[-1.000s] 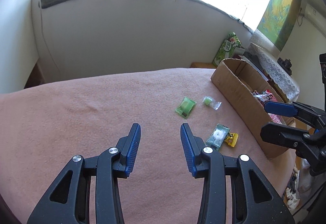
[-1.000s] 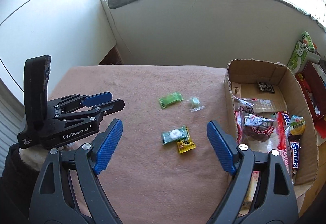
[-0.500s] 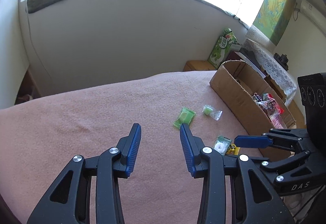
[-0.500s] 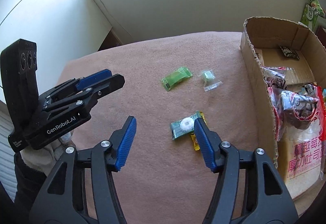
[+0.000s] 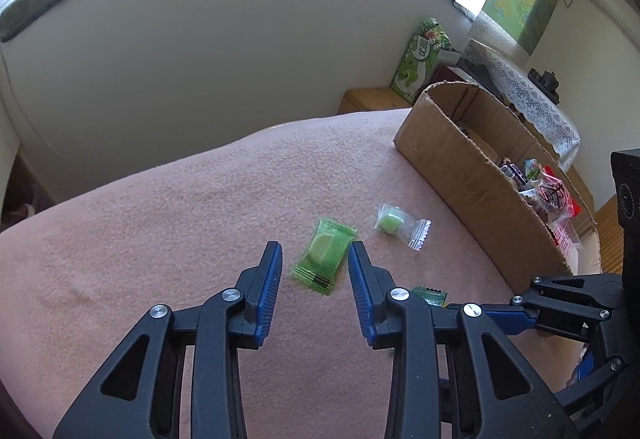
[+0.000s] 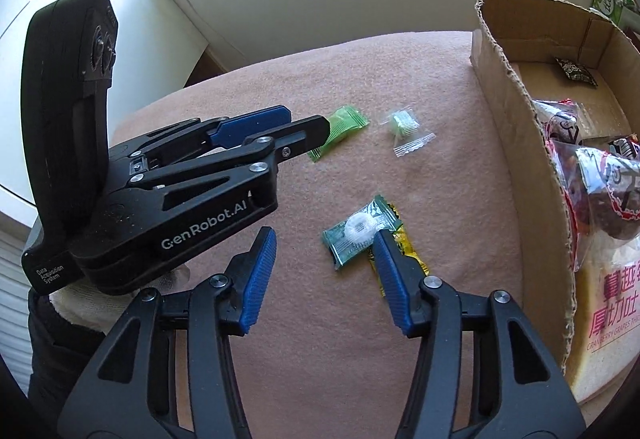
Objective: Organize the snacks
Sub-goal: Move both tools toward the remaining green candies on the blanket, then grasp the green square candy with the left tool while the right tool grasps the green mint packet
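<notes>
Now the left gripper, jaws parted and holding nothing, is lining up on the light green candy lying lengthwise just ahead between its tips, while the empty, wide-open right gripper is hovering near the dark green packet, the cardboard box of snacks sitting rightward.

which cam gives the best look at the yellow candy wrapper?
Right wrist. The yellow candy wrapper lies on the blanket partly under the dark green candy, with the right tongs' blue pad crossing it. In the left wrist view it is hidden behind the left tongs.
</notes>
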A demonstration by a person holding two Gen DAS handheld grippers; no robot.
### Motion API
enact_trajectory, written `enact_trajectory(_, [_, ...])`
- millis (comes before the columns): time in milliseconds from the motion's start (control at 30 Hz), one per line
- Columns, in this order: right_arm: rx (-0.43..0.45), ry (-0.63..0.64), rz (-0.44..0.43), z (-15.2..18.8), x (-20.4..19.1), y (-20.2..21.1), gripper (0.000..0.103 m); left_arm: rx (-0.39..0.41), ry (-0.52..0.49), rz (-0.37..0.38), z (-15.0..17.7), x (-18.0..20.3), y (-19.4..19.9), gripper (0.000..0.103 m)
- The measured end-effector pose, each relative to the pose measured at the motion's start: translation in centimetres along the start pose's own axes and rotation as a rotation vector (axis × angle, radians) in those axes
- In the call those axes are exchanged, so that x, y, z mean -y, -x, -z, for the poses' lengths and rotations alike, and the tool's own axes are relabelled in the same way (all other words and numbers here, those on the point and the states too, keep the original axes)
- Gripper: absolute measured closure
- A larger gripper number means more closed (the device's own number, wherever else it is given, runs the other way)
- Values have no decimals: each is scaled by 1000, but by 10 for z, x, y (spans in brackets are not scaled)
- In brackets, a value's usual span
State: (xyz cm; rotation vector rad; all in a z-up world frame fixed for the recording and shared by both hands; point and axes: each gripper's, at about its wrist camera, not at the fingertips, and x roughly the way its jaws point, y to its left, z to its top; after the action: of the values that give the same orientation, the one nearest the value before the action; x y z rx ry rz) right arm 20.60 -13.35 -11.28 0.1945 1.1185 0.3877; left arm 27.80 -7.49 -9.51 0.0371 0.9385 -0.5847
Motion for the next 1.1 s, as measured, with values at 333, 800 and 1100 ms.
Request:
enact_trajectory(333, [7,70,59,0,-13,-11,55,-29,-69,-21,-1,4,-10,71])
enact_trajectory(800, [41,147,183,-5,-23,-24,61,-22,-149,-54,1,15,-13,71])
enact_trajectory(1100, [50,173,207,-1,-25,-23,84,-1,-146,-93,0,10,-11,84])
